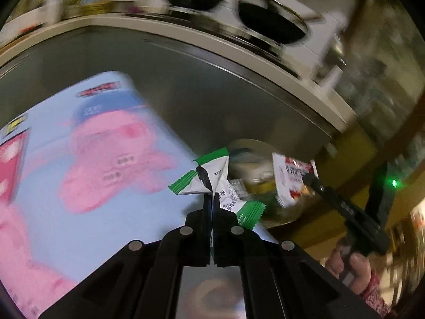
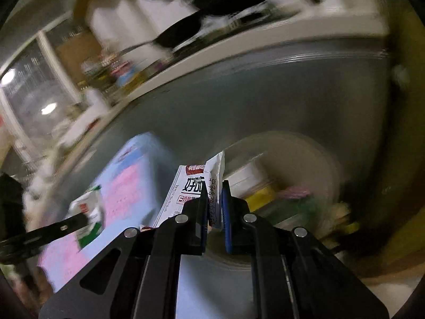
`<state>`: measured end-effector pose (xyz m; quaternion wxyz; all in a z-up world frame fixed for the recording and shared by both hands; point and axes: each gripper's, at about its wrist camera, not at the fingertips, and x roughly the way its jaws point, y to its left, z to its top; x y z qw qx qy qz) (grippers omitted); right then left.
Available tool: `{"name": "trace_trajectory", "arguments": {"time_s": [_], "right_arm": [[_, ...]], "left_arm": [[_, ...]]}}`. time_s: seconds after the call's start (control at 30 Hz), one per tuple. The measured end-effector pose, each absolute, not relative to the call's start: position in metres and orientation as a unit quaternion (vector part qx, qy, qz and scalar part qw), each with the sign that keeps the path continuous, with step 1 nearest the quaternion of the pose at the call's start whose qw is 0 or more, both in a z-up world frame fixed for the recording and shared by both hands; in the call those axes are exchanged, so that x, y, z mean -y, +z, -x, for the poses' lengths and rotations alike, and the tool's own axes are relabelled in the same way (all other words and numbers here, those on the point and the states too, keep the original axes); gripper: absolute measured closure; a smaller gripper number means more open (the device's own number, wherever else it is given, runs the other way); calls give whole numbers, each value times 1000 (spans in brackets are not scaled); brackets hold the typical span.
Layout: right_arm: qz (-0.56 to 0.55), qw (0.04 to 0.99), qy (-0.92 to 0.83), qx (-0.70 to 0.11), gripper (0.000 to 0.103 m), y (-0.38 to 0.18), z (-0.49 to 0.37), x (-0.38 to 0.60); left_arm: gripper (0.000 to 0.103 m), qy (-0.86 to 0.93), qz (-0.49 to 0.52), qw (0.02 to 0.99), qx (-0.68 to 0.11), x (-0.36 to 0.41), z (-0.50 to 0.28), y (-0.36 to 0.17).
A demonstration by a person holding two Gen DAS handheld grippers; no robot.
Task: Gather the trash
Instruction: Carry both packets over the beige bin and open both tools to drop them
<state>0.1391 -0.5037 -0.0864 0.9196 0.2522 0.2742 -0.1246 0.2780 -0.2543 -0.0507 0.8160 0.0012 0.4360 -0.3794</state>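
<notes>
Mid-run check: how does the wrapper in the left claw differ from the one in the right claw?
The green-edged wrapper has green zigzag ends and a black patch; the red-and-white wrapper has a red band and large black lettering. The green-edged wrapper is crumpled and twisted; the red-and-white wrapper looks flatter, folded lengthwise. Both are mostly white and each is pinched in a shut claw.

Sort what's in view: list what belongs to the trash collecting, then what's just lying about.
Job:
- green-and-white wrapper, pinched in left claw
- red-and-white wrapper, pinched in right claw
- round bin with rubbish inside

Lying about:
- blue-and-pink pack
- black pans on the counter
</notes>
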Motion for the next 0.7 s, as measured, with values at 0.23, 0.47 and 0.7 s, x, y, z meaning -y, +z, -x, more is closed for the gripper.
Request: {"name": "trace_trajectory", "arguments": {"time_s": [0.23, 0.47, 0.7], "right_arm": [[-63, 924, -220, -306, 94, -85, -154, 544], [16, 912, -205, -355, 89, -123, -178, 540], [-10, 921, -188, -340, 42, -124, -173, 529]], "left_arm": [[102, -411, -68, 772, -480, 360, -274, -92], [96, -373, -120, 750, -532, 388, -277, -125], [47, -372, -95, 755, -532, 391, -277, -122]]}}
